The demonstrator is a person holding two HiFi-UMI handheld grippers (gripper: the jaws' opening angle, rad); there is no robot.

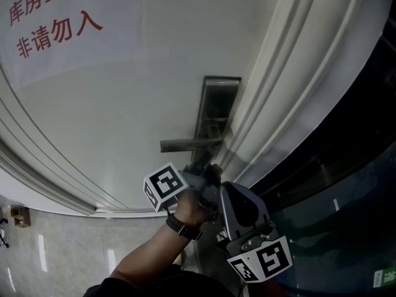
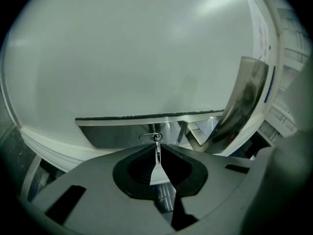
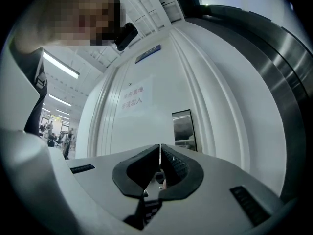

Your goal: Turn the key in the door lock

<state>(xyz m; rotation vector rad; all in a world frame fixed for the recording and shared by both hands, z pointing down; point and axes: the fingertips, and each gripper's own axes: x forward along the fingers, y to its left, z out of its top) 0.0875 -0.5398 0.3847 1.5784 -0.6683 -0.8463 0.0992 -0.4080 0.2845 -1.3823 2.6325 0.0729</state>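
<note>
A steel lock plate (image 1: 216, 110) with a lever handle (image 1: 189, 144) sits on the white door (image 1: 124, 104). In the left gripper view the key (image 2: 157, 151) stands edge-on in the keyhole (image 2: 149, 138) of the lock plate (image 2: 117, 129). My left gripper (image 2: 157, 153) is shut on the key's head, just below the lever handle (image 2: 242, 102). From the head view, the left gripper (image 1: 207, 169) is pressed up to the plate under the lever. My right gripper (image 3: 160, 151) is shut on nothing and hangs back from the door, lower right (image 1: 232, 197).
A white sheet with red characters (image 1: 55, 23) is stuck on the door's upper left. The moulded door frame (image 1: 291, 104) runs diagonally beside the lock, with dark glass (image 1: 346, 215) to its right. Pale floor tiles (image 1: 55, 246) show at lower left.
</note>
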